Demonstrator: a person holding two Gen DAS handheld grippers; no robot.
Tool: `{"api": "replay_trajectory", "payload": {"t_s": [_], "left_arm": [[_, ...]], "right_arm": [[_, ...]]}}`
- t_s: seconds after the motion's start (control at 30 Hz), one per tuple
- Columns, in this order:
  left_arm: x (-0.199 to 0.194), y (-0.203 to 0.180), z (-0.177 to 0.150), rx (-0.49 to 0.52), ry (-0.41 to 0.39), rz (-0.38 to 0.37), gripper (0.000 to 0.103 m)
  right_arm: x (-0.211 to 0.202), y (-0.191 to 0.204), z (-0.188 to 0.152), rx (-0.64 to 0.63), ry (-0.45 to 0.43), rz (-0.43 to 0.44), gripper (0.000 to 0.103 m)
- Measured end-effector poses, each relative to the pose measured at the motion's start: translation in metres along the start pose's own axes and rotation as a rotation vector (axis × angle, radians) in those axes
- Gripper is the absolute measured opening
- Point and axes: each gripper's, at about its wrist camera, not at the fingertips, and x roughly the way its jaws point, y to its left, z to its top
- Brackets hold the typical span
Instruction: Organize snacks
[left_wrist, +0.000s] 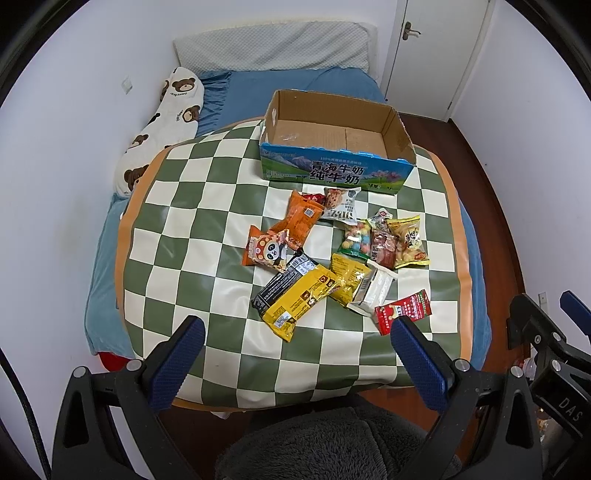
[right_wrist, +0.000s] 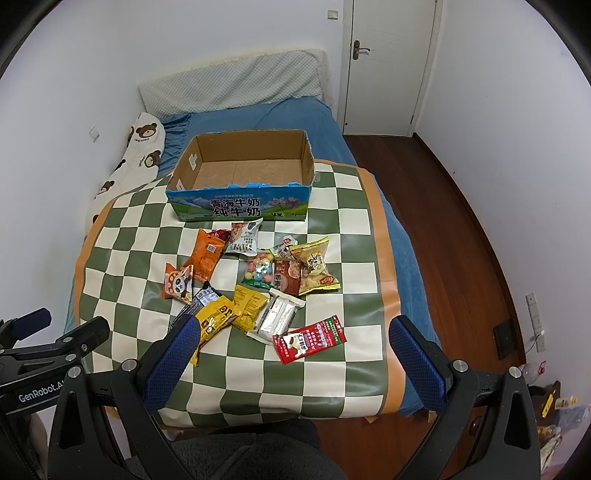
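Left wrist view: left gripper (left_wrist: 297, 349) and right gripper (right_wrist: 295, 349) spread wide, grasping nothing; snack packets (left_wrist: 332, 258) scattered at 6 o'clock of cardboard box (left_wrist: 332, 171).

Black foil packet (left_wrist: 282, 278) lies partly beneath the yellow foil packet (left_wrist: 301, 301). A dark red wrapper (left_wrist: 314, 198), behind the tall orange packet (left_wrist: 299, 219), is mostly hidden; its print is possibly illegible. Right gripper's blue-padded finger (right_wrist: 173, 363) covers the yellow packet's near end.

We see the snack packets (left_wrist: 332, 254) scattered on the mat (left_wrist: 184, 229) ahead of our left gripper (left_wrist: 297, 354), the box (left_wrist: 332, 147) (open-topped) lying beyond them, the pillow (left_wrist: 273, 46) farthest back.
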Motion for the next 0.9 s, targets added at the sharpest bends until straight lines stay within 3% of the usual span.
{"api": "replay_trajectory", "payload": {"t_s": [0.9], "left_arm": [[-0.0039,-0.0048,0.0044,0.000,-0.004,-0.006,0.103]], "right_arm": [[-0.0080,-0.0034,0.0052,0.003,-0.011,0.000,0.103]]}}
